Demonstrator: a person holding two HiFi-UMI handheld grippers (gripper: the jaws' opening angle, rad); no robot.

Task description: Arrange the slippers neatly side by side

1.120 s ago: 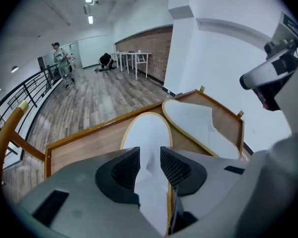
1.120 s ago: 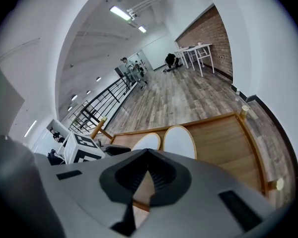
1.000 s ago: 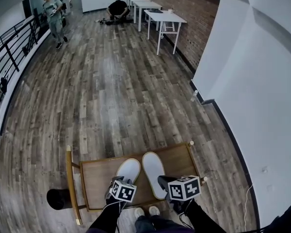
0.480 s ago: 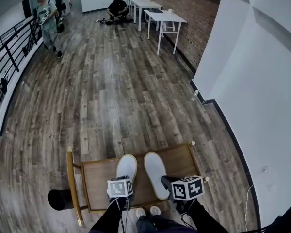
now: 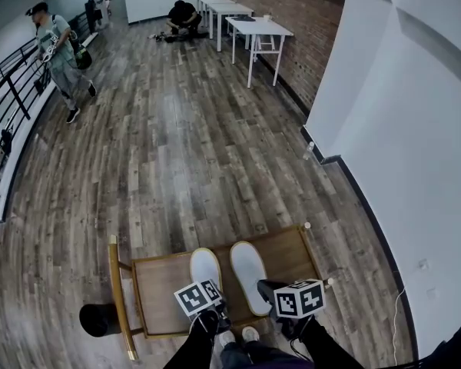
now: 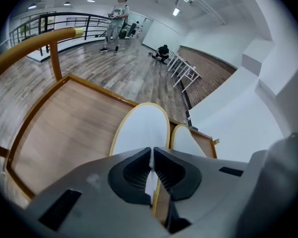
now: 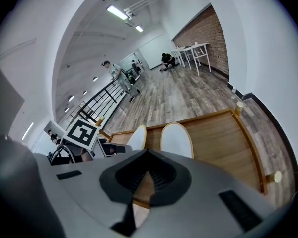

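Observation:
Two white slippers with yellow rims lie sole-up on a wooden tray table. The left slipper and the right slipper are side by side, toes pointing away from me. My left gripper is at the left slipper's heel. Its jaws have just been closing and now pinch the thin white heel edge. My right gripper hovers shut and empty just right of the right slipper's heel. The right gripper view also shows the left slipper and the left gripper's marker cube.
The table has a raised rim, corner knobs and a curved handle on its left. A black round object sits on the floor beside it. A white wall is close on the right. A person walks near the railing; white tables stand far back.
The left slipper has swung from leaning rightward to lying parallel with the right one. The left gripper has rolled and closed on its heel. The person by the railing has walked nearer.

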